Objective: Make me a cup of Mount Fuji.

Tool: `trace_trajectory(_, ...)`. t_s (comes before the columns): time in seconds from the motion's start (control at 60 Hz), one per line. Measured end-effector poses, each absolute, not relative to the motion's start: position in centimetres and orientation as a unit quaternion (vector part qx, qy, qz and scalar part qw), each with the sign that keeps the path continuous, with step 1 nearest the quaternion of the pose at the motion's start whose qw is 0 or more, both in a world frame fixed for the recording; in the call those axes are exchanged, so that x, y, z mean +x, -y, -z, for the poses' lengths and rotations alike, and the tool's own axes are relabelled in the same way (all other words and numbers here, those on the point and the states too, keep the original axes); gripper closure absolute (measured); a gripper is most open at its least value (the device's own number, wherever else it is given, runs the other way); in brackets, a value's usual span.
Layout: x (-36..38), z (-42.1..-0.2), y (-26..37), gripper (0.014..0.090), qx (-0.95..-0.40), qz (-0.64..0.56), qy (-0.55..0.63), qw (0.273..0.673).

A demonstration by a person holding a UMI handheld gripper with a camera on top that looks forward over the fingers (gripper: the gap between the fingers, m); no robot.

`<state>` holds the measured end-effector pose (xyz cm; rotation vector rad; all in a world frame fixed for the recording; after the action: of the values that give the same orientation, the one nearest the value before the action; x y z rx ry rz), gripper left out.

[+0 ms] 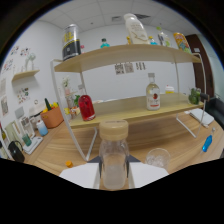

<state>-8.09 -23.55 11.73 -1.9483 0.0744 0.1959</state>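
In the gripper view, the gripper (114, 172) is holding a clear bottle with a tan cap (114, 150) upright between its fingers, both white fingers (82, 172) pressing against the bottle's lower sides, though their tips are partly hidden by the dark rim, so the grip is judged rather than plainly seen. Just beside the bottle, ahead of the right finger, a clear glass (158, 158) holding what looks like ice is standing on the wooden table (165, 137). Beyond both, a two-tier shelf (125, 107) is carrying a red bottle (86, 107) and a clear bottle with a red label (153, 93). The step in hand seems to be bringing one ingredient to the glass. The next move is calling for shifting the bottle over the glass and tilting it, which the cap, apparently on, would be blocking.
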Motion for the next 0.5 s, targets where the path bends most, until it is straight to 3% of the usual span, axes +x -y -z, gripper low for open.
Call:
trace_trajectory(0.2, -7.3, -11.6, 23.0, 0.0670, -0.784, -0.256, -0.231, 0.516)
trace_trajectory(0.5, -7.0, -12.6, 22.0, 0.0673, -0.645, -0.475, -0.438, 0.407)
